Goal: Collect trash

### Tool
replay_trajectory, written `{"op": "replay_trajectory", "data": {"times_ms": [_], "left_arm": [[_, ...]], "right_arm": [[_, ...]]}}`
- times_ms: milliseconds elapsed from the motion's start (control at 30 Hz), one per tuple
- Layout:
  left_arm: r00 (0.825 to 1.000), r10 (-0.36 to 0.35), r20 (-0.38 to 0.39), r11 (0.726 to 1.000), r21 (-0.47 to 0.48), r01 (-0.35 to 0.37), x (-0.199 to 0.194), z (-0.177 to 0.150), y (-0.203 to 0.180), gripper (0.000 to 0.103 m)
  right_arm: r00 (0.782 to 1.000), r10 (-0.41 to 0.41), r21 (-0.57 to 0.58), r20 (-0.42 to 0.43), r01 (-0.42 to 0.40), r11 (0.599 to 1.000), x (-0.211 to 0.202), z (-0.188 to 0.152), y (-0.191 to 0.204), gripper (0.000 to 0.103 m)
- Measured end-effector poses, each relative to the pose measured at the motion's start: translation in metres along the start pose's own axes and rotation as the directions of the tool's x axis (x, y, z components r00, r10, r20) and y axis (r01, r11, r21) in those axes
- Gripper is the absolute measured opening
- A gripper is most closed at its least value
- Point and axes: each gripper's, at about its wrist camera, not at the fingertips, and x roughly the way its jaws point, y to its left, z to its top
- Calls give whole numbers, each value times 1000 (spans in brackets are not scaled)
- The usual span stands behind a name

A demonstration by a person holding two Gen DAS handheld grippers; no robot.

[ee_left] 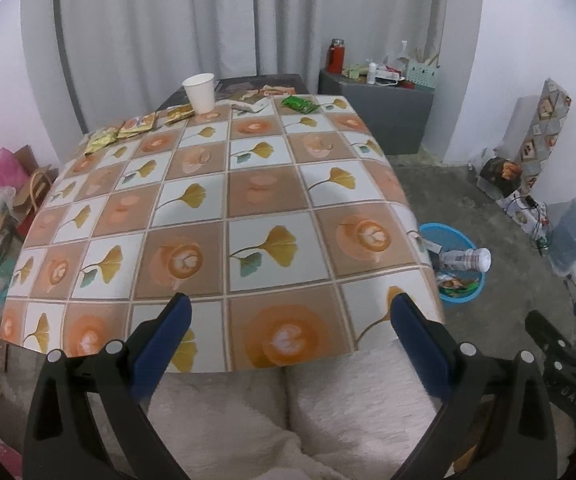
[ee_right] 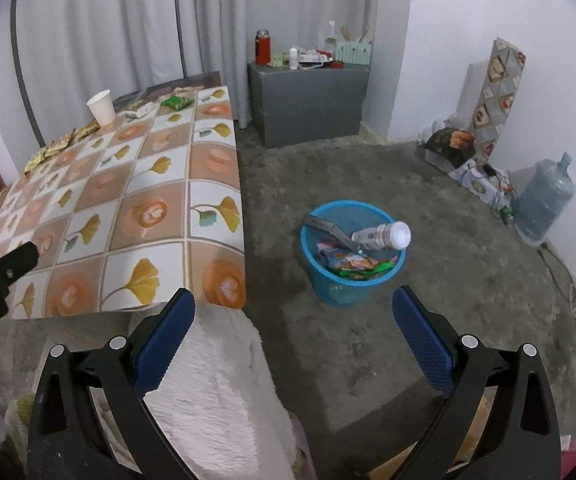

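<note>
while both hand-held grippers hang off the near edge of the bench point(ee_left: 223, 200), neither grasps anything: the left hand-held gripper point(ee_left: 290, 316) has its blue fingers point(ee_left: 163, 340) spread wide over the near edge, and the right hand-held gripper point(ee_right: 294, 312) is likewise released, its jaws apart above the floor point(ee_right: 428, 280) beside the bench's near right corner. the trash still on the bench lies along the far edge. a white cup point(ee_left: 199, 92) stands upright there, left of the middle. yellow wrappers point(ee_left: 127, 130) trail from just beside the cup toward the far left corner, the last one at the left edge. a green wrapper point(ee_left: 300, 104) lies near the far right corner, and a pale wrapper point(ee_left: 249, 104) sits between it and the cup. the rest of the bench top, with its leaf and coffee-cup pattern, is bare. a blue bin point(ee_right: 352, 256) stands on the floor just off the bench's right edge, toward the near end. a plastic bottle point(ee_right: 384, 236) rests tilted on the bin's rim, its cap end pointing away from the bench, above coloured wrappers point(ee_right: 352, 264) and a dark flat strip inside. the person's pale fuzzy trouser legs point(ee_left: 328, 400) show below the grippers.
</note>
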Motion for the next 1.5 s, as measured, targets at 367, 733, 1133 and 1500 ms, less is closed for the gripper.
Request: {"op": "replay_trajectory", "data": {"times_ms": [367, 733, 1133, 1500], "left_arm": [[998, 62, -15, 997, 35, -62, 3, -4, 10, 97], [999, 49, -22, 998, 44, -48, 6, -4, 10, 97], [999, 49, -11, 998, 39, -49, 4, -4, 10, 97], [999, 52, -10, 998, 26, -52, 1, -4, 15, 97]], "right_arm": [[1000, -4, 1, -11, 4, 1000, 7, -4, 0, 95], [1000, -4, -5, -11, 4, 1000, 8, -3, -1, 95], [1000, -19, -22, 12, 19, 1000, 4, -2, 2, 95], [1000, -13, -30, 15, 14, 999, 2, -1, 2, 95]]}}
